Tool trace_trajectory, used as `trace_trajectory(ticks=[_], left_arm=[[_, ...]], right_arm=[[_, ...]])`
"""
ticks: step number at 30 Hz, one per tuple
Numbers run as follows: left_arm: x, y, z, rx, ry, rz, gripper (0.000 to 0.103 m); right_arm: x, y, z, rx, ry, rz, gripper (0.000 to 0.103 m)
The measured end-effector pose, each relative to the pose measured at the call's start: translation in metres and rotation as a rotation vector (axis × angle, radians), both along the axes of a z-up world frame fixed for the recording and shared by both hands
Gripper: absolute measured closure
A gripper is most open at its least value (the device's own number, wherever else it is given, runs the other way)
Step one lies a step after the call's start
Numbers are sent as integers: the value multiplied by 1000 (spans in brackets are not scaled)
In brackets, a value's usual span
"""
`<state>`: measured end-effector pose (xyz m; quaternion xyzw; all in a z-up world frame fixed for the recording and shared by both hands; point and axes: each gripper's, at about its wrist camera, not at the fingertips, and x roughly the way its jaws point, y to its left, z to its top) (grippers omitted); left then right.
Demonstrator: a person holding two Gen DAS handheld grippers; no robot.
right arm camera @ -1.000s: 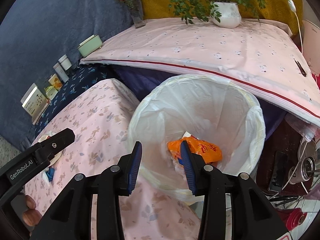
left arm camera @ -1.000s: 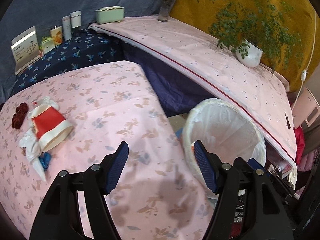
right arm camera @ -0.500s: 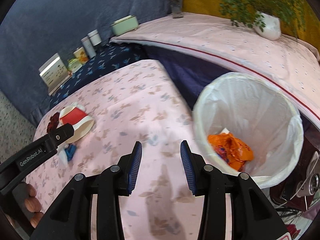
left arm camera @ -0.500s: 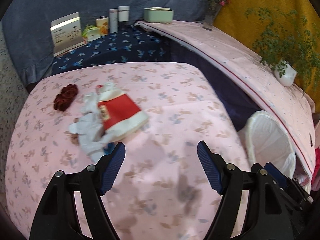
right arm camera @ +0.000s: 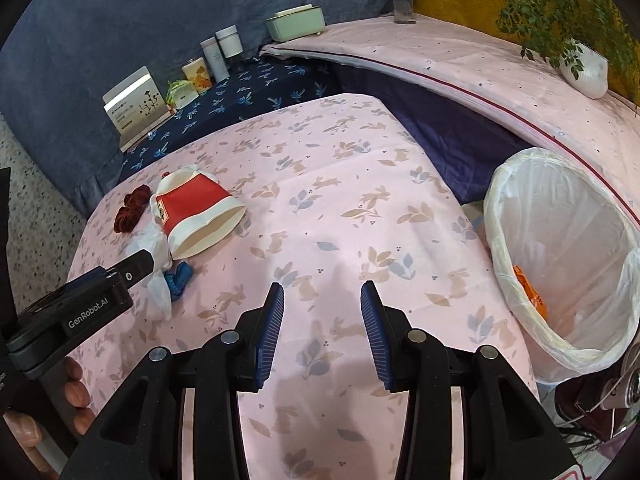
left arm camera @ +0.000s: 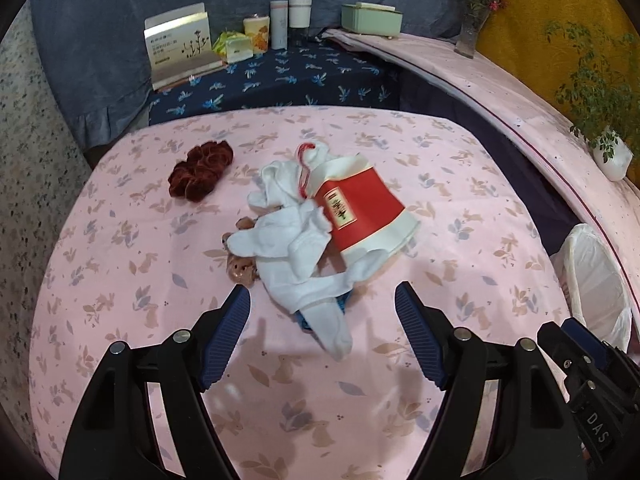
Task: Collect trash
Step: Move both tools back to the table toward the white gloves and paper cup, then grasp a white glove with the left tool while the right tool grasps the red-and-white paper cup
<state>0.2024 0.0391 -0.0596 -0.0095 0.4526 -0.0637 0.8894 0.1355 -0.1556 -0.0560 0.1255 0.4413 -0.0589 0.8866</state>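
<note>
A red and white paper cup (left arm camera: 362, 216) lies on its side on the pink floral table (left arm camera: 120, 280), beside crumpled white tissue (left arm camera: 292, 256), a blue scrap (right arm camera: 180, 276) and brown wrappers (left arm camera: 240, 270). My left gripper (left arm camera: 322, 310) is open and empty, just in front of the tissue. My right gripper (right arm camera: 322, 300) is open and empty over bare table, to the right of the cup (right arm camera: 196, 212). The white-lined trash bin (right arm camera: 560, 264) stands off the table's right edge, with an orange wrapper (right arm camera: 528, 292) inside.
A dark red scrunchie (left arm camera: 200, 172) lies left of the trash pile. Boxes, jars and a green container (left arm camera: 372, 20) stand on the dark blue surface behind. A potted plant (right arm camera: 584, 68) and a vase (left arm camera: 468, 36) sit on the pink ledge at right.
Both grippers have swung left, from the bin to over the table. The left gripper has closed in on the cup and tissue pile. Both stay open.
</note>
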Motion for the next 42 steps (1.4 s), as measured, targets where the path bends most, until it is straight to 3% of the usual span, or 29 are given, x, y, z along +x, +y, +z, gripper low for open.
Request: trace_trajectory(ticks=[4,7,10,15,20,26,28,30,31,36,39,40,41,42], left_arm=[[7,8,-10,-21,20,4,33],[13,11,-14,-33,31,-1,39],[20,15,-19,-62,53,-14,54],[28,30,-26,-144,103,-26,99],[27,54,-18,-196,88,11,102],[22,66,-11,-184,63,7,101],[21,66,-13,-178,72,-12,96],[18,63,-16,-170,73,-18,73],[17,62,-17,-170,74,-17,68],[21,43,-22,-201,88,-53,59],[30,33,-29,-194,101,-55,64],[32,32,-32,-201,111,-56,72],[35,32,-35,-215,126,-60,88],[36,33,-36,-229,136,-61,93]], right_arm=[[9,13,-5,-1,13,21,63],[16,22,-7,-4,19,40,63],[25,29,-9,4,19,54,63],[38,44,-11,37,25,83,63],[51,63,-12,43,28,125,63],[65,85,-15,34,29,157,63],[66,87,-16,21,32,157,63],[65,83,-17,13,36,146,63],[65,79,-18,17,40,136,63],[61,64,-22,31,54,98,63],[60,61,-22,36,55,93,63],[60,61,-22,38,55,96,63],[60,61,-22,43,55,102,63],[61,63,-22,44,54,107,63]])
